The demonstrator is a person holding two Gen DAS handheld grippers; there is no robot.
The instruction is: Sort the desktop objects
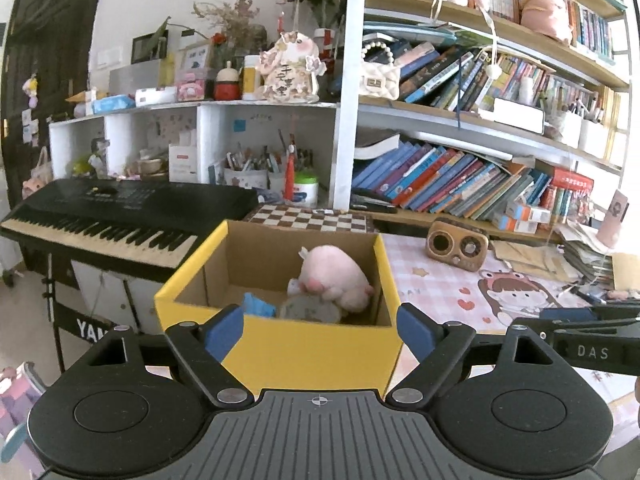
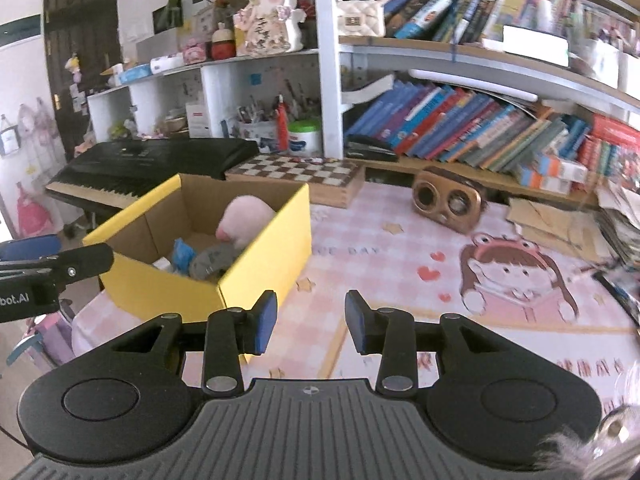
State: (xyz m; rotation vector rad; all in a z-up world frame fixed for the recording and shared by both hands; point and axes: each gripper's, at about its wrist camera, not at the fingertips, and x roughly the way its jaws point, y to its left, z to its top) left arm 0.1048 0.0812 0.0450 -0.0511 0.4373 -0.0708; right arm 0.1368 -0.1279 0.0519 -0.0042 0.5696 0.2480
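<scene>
Gaping wide, left gripper [image 1: 320, 332] empty before yellow box [image 1: 288, 350] at tabletop's left edge; right gripper [image 2: 311, 322] narrowly parted, empty.

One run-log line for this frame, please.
left gripper: open, empty | right gripper: open, empty | yellow cardboard box: holds pink plush toy, blue packet | pink patterned tablecloth

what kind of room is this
Most likely a child's bedroom or study at home: crowded bookshelves, a keyboard, and a desk with a cartoon mat.
</scene>
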